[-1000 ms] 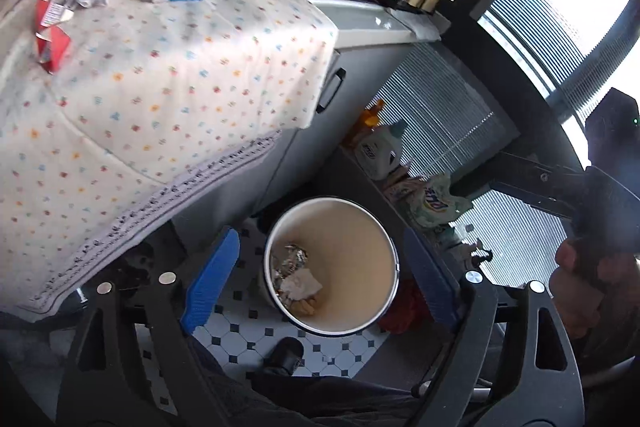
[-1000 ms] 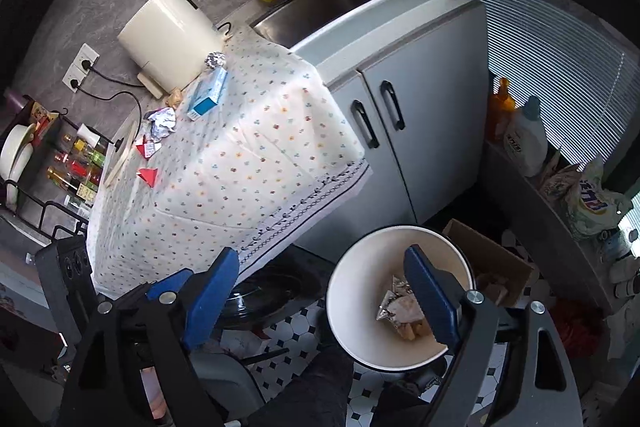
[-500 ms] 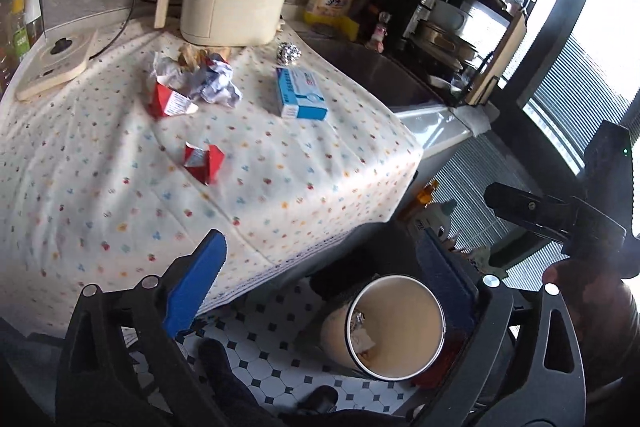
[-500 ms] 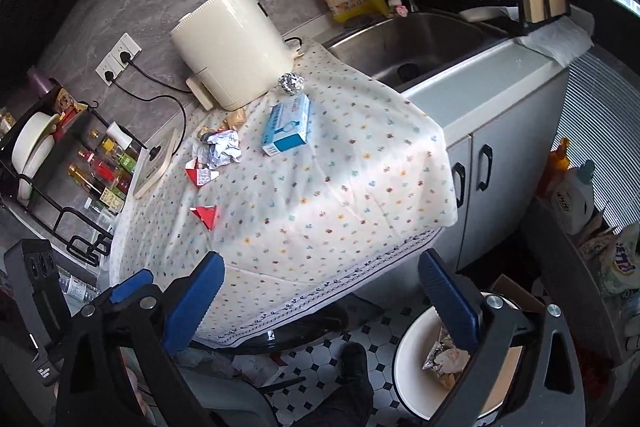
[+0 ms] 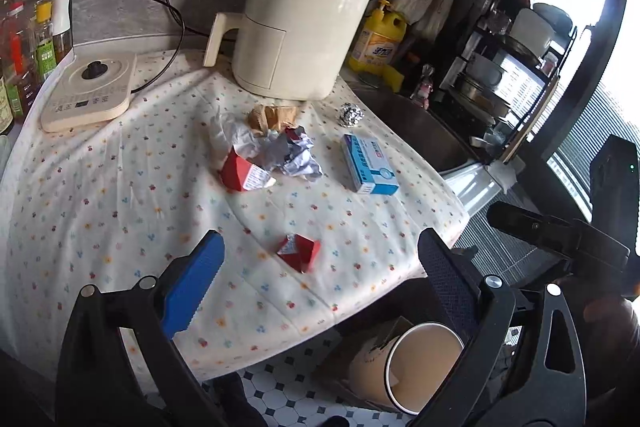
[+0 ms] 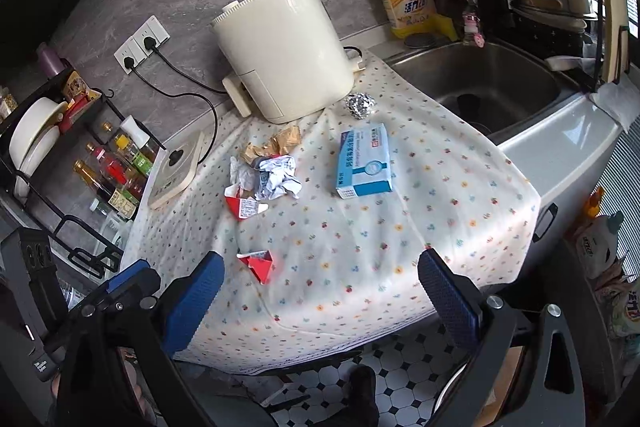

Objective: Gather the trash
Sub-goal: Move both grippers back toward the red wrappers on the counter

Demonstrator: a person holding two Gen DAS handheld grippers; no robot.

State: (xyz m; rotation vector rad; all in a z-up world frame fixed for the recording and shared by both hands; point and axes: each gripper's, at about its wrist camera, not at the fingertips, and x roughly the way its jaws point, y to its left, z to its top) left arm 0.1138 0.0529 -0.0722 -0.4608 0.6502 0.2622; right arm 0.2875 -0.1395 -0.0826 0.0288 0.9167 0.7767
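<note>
Both tongs, left (image 5: 318, 259) and right (image 6: 320, 275), gaped apart, empty. Nearest, before the cream air fryer (image 6: 284, 51), the small crumpled red paper carton (image 6: 258, 263) looked light and crushable; pinching its folded ridge seemed best.

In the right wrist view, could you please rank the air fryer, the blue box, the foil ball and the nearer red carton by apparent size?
1. air fryer
2. blue box
3. and 4. Unsure: nearer red carton and foil ball look alike, and the carton is closer.

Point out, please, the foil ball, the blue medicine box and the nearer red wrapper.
foil ball (image 6: 360, 104), right wrist view, centre of the crumpled ball.
blue medicine box (image 6: 364, 160), right wrist view, middle of its top face.
nearer red wrapper (image 5: 300, 252), left wrist view, centre of its red body.
</note>
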